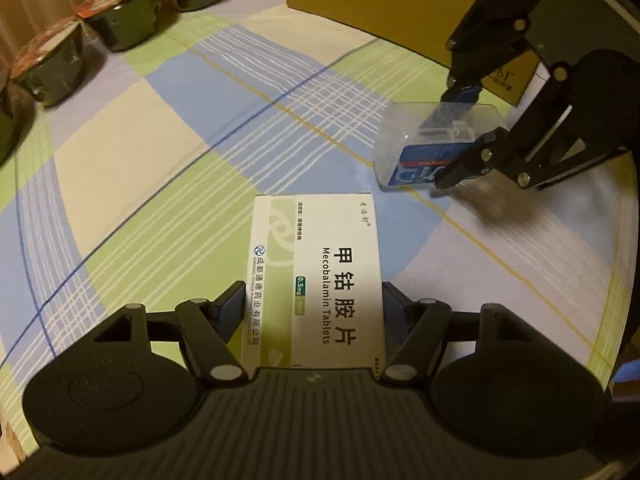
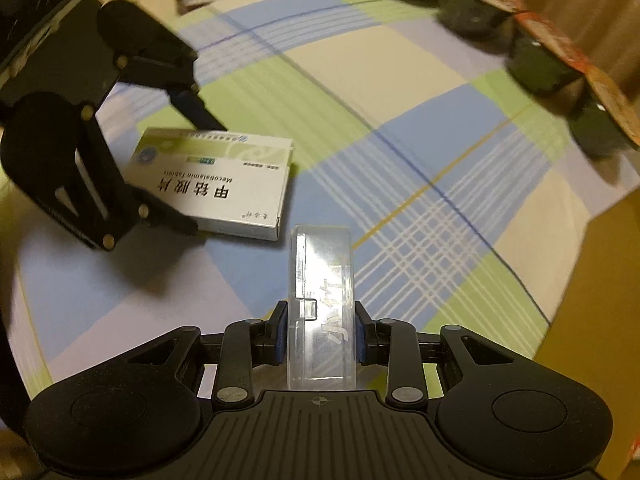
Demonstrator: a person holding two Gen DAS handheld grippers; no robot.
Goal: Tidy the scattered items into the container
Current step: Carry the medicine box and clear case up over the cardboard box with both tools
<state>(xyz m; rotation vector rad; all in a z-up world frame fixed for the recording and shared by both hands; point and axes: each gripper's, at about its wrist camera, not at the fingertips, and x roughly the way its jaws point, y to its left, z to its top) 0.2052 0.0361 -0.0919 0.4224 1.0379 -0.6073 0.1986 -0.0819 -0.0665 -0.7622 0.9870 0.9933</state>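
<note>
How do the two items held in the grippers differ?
The medicine box is opaque white-green card with printed text; the clear plastic case is see-through. The box lies flat in the left gripper; the case stands on edge in the right gripper. Both are gripped by their sides.

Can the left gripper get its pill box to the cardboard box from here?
Probably yes. The left gripper is shut on the pill box, and the checked cloth up to the cardboard box looks free; the right gripper sits off to the side.
</note>
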